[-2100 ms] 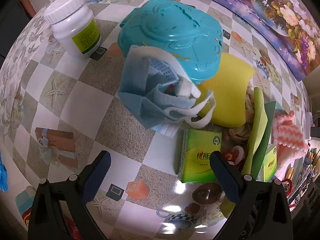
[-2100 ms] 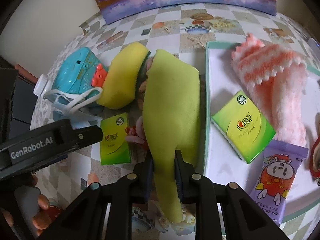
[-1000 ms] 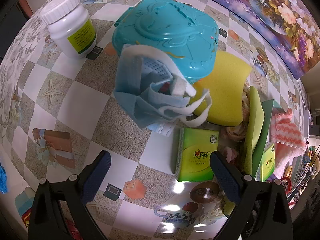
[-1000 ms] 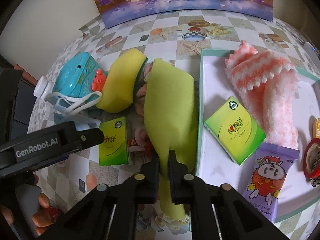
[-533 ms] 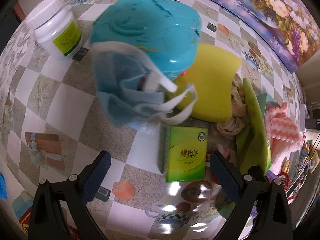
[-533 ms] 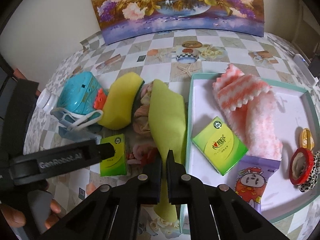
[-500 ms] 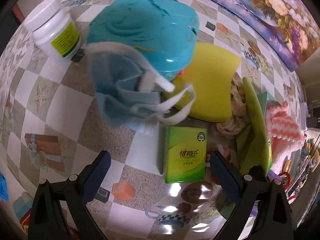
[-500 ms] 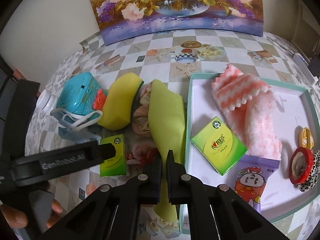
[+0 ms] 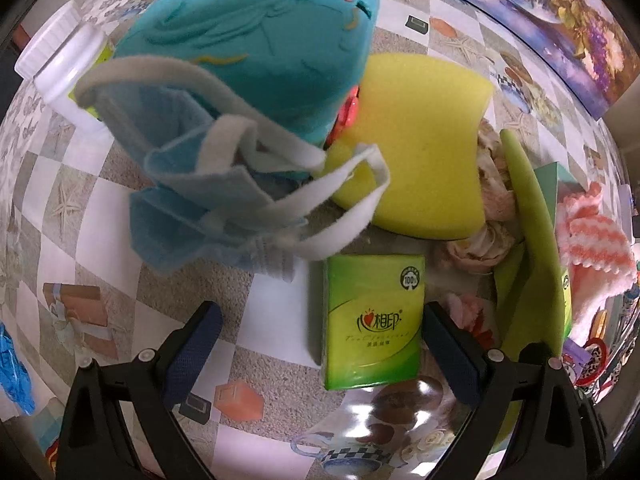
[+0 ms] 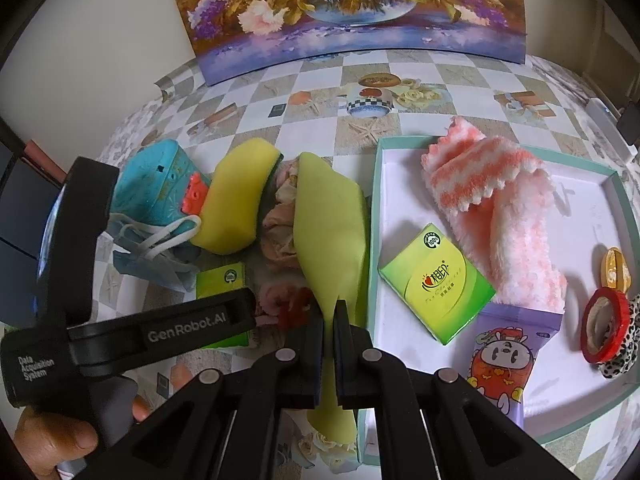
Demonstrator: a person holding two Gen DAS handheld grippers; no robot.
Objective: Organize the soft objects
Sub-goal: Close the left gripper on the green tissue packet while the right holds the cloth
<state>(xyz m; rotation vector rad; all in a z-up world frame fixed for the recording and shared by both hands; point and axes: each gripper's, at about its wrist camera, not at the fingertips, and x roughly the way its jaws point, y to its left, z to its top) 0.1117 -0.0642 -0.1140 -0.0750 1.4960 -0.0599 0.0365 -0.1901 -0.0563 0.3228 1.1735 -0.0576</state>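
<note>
The left gripper points down at the checkered tablecloth with its jaws spread wide and nothing between the pads. Off its left finger stands a white bottle. Straight ahead of it a blue face mask drapes off a turquoise plastic case. Between the fingers, close to the right one, lies a green tissue pack. Beyond that finger sits a yellow sponge.

The right gripper is clenched on a yellow-green cloth, which runs forward from the pads and hangs below them. Left of it are crumpled pink fabric and the left tool. To its right a white tray holds a second tissue pack, a pink striped towel, a purple snack packet and tape rolls.
</note>
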